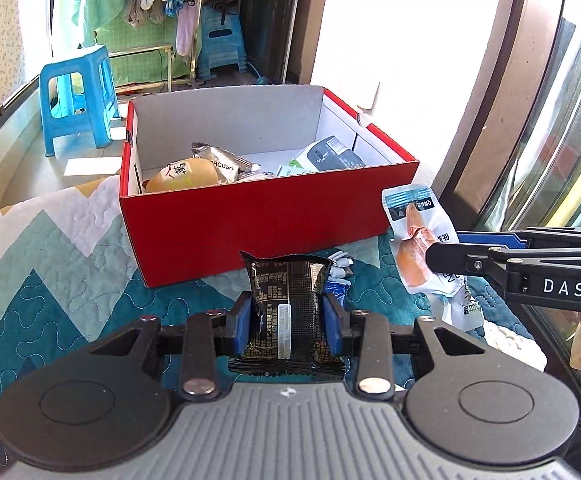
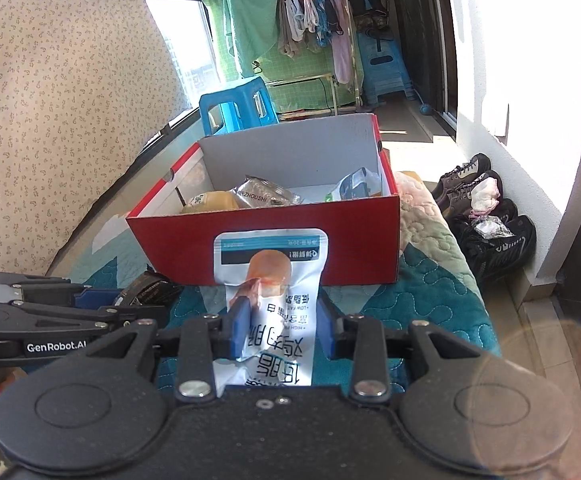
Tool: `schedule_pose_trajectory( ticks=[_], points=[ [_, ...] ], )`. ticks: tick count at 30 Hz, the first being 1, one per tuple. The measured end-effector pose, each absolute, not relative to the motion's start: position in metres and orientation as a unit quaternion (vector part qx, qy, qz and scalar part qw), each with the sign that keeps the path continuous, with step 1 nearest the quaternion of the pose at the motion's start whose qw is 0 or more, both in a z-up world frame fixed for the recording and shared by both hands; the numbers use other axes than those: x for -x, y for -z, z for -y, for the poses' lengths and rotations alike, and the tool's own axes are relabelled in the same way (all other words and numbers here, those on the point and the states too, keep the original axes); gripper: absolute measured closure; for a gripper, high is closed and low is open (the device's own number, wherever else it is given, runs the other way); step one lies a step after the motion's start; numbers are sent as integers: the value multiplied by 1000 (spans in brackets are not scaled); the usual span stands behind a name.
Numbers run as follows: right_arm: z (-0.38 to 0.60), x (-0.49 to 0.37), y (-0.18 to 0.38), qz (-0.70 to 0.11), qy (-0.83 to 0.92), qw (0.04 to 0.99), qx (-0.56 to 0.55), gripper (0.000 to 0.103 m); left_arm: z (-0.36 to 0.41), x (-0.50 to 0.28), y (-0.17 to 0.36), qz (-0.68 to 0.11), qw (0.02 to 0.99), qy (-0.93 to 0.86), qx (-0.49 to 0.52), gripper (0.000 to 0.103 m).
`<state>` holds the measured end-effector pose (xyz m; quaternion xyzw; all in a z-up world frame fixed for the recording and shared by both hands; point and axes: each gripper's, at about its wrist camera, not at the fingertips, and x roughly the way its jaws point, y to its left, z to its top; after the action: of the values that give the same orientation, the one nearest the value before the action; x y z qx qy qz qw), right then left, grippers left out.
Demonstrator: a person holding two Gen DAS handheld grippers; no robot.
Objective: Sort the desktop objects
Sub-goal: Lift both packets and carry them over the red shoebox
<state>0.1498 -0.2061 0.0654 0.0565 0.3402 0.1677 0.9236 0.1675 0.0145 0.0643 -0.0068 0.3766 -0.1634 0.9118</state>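
A red cardboard box (image 1: pixel 250 220) with white inner walls stands on a teal quilted cloth, also in the right wrist view (image 2: pixel 362 236). It holds several snack packets, including a yellow bun (image 1: pixel 182 176). My left gripper (image 1: pixel 288 316) is shut on a black snack packet (image 1: pixel 286 304) just in front of the box. My right gripper (image 2: pixel 282 320) is shut on a white and blue chicken-breast pouch (image 2: pixel 270 280), held in front of the box's near wall. The pouch also shows in the left wrist view (image 1: pixel 414 236), to the right of the box.
A small blue and white packet (image 1: pixel 340 276) lies on the quilt (image 1: pixel 70 272) by the box's front. A blue stool (image 1: pixel 76 96) stands behind the box. Shoes (image 2: pixel 486 216) sit on the floor at the right. A patterned cushion (image 2: pixel 50 120) is at the left.
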Motion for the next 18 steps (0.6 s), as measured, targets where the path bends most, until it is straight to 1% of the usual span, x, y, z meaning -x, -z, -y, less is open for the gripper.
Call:
schedule_pose_trajectory(
  ticks=[9,18],
  points=[
    [201,-161,-120,-289,-165,942,-31,68,-13,-172,-106,-337,924,178,1,68],
    [197,-204,-134,-286,-145,946,-41,68,-15,-202,-126,-323,932,164,-12,68]
  ],
)
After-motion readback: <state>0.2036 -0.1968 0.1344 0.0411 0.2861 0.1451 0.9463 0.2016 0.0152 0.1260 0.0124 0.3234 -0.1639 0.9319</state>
